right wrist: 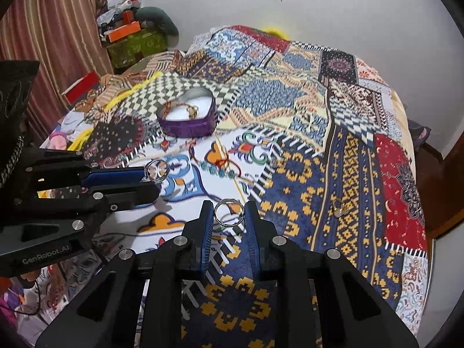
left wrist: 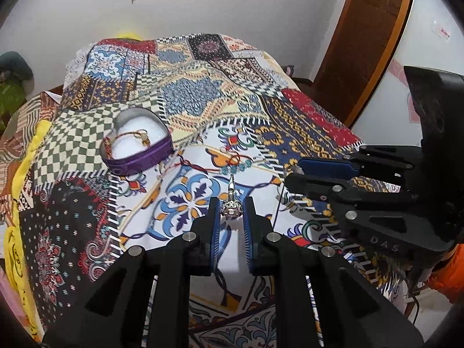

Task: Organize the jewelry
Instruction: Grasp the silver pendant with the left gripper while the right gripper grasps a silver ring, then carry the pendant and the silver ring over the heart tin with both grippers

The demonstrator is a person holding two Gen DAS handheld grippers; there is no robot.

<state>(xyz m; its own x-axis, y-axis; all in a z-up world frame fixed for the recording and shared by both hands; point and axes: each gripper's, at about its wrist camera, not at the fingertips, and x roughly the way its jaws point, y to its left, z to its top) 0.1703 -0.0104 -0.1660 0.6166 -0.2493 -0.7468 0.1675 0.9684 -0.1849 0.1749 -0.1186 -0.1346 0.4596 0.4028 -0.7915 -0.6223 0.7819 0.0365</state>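
Note:
My left gripper (left wrist: 230,213) is shut on an ornate silver ring (left wrist: 231,207), also seen from the side in the right wrist view (right wrist: 156,170). My right gripper (right wrist: 229,213) is shut on a plain silver ring (right wrist: 229,212); it shows from the side in the left wrist view (left wrist: 293,171). Both are held above the patterned bedspread (left wrist: 188,101). A purple heart-shaped box (left wrist: 136,142) with white padding holds a gold chain and red thread; it also shows in the right wrist view (right wrist: 188,116). A turquoise bead bracelet (right wrist: 221,171) on red cord lies on the cloth between box and grippers.
A small gold piece (right wrist: 339,208) lies on the blue and yellow patch to the right. Clutter and a green box (right wrist: 136,43) stand by the curtain at the left. A wooden door (left wrist: 368,34) is at the right.

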